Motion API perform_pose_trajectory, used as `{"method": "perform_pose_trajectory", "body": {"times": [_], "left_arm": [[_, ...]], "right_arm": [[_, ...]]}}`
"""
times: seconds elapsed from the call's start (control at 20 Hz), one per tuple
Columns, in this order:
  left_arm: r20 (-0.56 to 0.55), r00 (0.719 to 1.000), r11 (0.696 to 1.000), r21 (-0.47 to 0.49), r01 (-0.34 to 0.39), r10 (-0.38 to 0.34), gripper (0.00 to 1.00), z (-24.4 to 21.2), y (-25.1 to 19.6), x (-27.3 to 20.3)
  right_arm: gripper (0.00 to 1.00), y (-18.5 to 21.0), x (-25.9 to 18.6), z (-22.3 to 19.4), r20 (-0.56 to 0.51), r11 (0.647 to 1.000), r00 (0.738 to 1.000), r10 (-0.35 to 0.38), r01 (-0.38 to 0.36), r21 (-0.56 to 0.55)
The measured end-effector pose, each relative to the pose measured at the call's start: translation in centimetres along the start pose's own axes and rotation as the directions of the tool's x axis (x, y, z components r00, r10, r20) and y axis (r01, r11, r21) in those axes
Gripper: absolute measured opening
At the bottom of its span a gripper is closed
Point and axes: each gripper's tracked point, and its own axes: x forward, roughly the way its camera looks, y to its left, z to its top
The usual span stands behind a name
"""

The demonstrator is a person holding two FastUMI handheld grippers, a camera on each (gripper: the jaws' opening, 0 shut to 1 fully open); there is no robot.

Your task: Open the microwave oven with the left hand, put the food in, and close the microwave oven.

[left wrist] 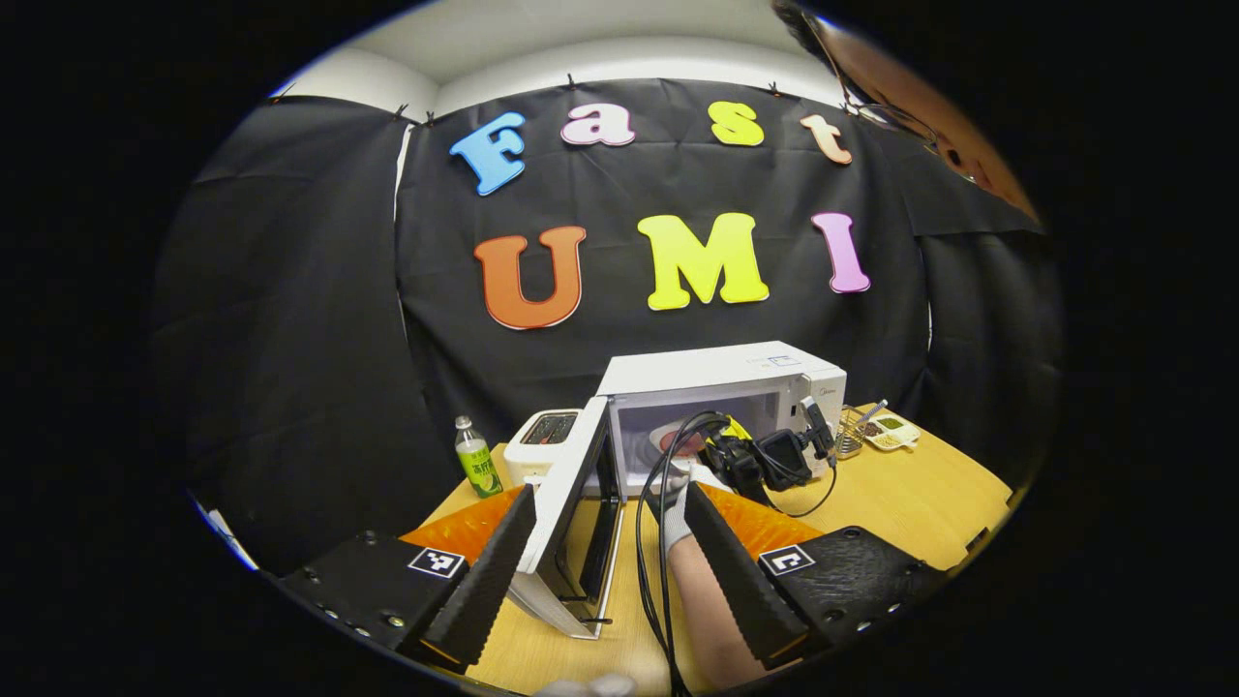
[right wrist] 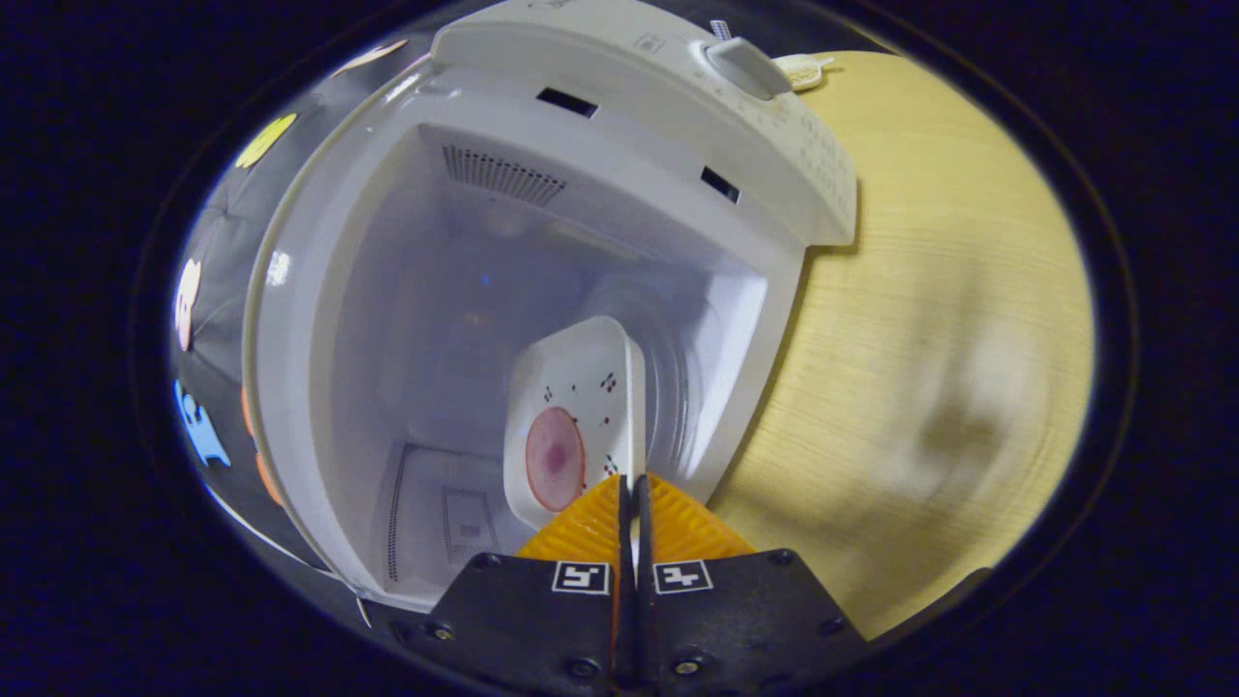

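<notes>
Left tongs (left wrist: 605,552) held near, fingers spread wide; right tongs (right wrist: 631,503) reach far forward, fingers pinched together.

Each gripper, left gripper (left wrist: 600,542) and right gripper (right wrist: 629,503), has 2 orange ribbed fingers on black bolted plates bearing 2 square black-and-white markers. The person's hand (left wrist: 675,503) wears a white glove, with black cables (left wrist: 650,542) looping beside it.

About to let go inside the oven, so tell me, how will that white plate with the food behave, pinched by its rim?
The plate looks rigid and glazed, so probably slippery. Pinched at one edge by the right gripper, it may tilt, and the food could slide.
</notes>
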Motion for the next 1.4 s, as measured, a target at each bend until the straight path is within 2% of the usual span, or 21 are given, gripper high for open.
{"method": "perform_pose_trajectory", "body": {"times": [0.1,0.2,0.3,0.4,0.45,0.5,0.55,0.6,0.65,0.75,0.8,0.9,1.0,1.05,1.1,1.15,1.2,1.3,1.4], "left_arm": [[-0.015,1.0,1.0,0.006,-0.005,0.005,0.94,-0.7,0.4,0.0],[-0.017,1.0,1.0,0.013,-0.016,0.016,0.95,-0.8,1.1,0.0],[-0.027,0.999,1.0,0.005,-0.022,0.022,0.94,-1.1,1.5,-0.2],[-0.028,0.999,1.0,0.006,-0.028,0.028,0.95,-1.2,1.7,-0.2],[-0.033,0.999,1.0,0.006,-0.03,0.03,0.94,-1.2,1.9,-0.3],[-0.038,0.999,1.0,0.003,-0.029,0.03,0.94,-1.2,2.0,-0.3],[-0.035,0.999,1.0,0.004,-0.025,0.025,0.94,-1.0,1.9,-0.4],[-0.026,0.999,1.0,0.008,-0.021,0.022,0.94,-0.6,1.8,-0.6],[-0.018,1.0,1.0,0.012,-0.016,0.016,0.95,-0.1,1.7,-0.6],[0.0,1.0,1.0,0.02,-0.006,0.006,0.94,0.8,1.7,-1.0],[0.012,1.0,1.0,0.021,-0.004,0.003,0.94,1.4,1.8,-1.1],[0.022,1.0,1.0,0.017,0.003,-0.004,0.94,2.3,2.4,-1.5],[0.055,0.998,1.0,0.015,0.003,-0.003,0.94,3.9,3.2,-2.2],[0.068,0.998,1.0,0.016,0.0,-0.001,0.94,4.3,3.7,-2.5],[0.076,0.997,1.0,0.018,-0.004,0.003,0.94,4.7,4.3,-2.5],[0.088,0.996,1.0,0.021,-0.008,0.007,0.94,5.0,4.9,-2.6],[0.098,0.995,1.0,0.022,-0.017,0.015,0.94,5.3,5.7,-2.6],[0.115,0.993,0.999,0.007,-0.039,0.038,0.94,5.5,7.5,-2.6],[0.124,0.99,0.998,-0.015,-0.067,0.068,0.94,5.3,9.4,-2.3]], "right_arm": [[0.05,0.0,1.1,0.2,0.01,0.999,1.0,0.003,-0.004,0.036],[0.06,-0.3,0.2,1.4,0.066,0.999,0.998,-0.012,0.009,0.043],[0.07,-0.3,-0.3,2.2,0.093,1.0,0.995,-0.02,0.021,-0.007],[0.11,0.1,-0.4,2.0,0.078,1.0,0.997,0.02,-0.02,-0.008],[0.16,0.7,-0.8,2.4,0.086,0.998,0.995,0.056,-0.057,0.008],[0.12,1.4,-1.3,2.7,0.102,0.996,0.991,0.089,-0.089,0.001],[0.65,1.9,-2.3,3.3,0.11,0.992,0.987,0.121,-0.117,-0.041],[0.55,1.7,-3.3,3.1,0.101,0.988,0.987,0.129,-0.12,-0.094],[0.9,1.9,-4.2,2.7,0.083,0.983,0.987,0.139,-0.128,-0.131],[0.95,0.9,-7.2,2.2,0.041,0.962,0.992,0.12,-0.106,-0.25],[0.96,0.4,-8.9,2.6,0.054,0.95,0.992,0.11,-0.089,-0.298],[0.96,0.8,-13.7,4.1,0.055,0.897,0.99,0.133,-0.097,-0.431],[0.99,2.3,-18.9,6.1,0.06,0.82,0.983,0.171,-0.108,-0.562],[0.99,3.5,-21.4,6.7,0.051,0.768,0.978,0.203,-0.126,-0.628],[0.88,4.7,-23.8,7.6,0.042,0.7,0.972,0.233,-0.137,-0.701],[0.99,5.1,-26.1,8.6,0.036,0.613,0.968,0.249,-0.129,-0.779],[1.0,5.1,-28.6,9.6,0.043,0.545,0.97,0.239,-0.097,-0.833],[1.0,5.7,-33.5,10.8,0.036,0.451,0.962,0.27,-0.093,-0.888],[1.0,5.1,-37.7,12.5,0.057,0.402,0.965,0.258,-0.054,-0.914]]}}
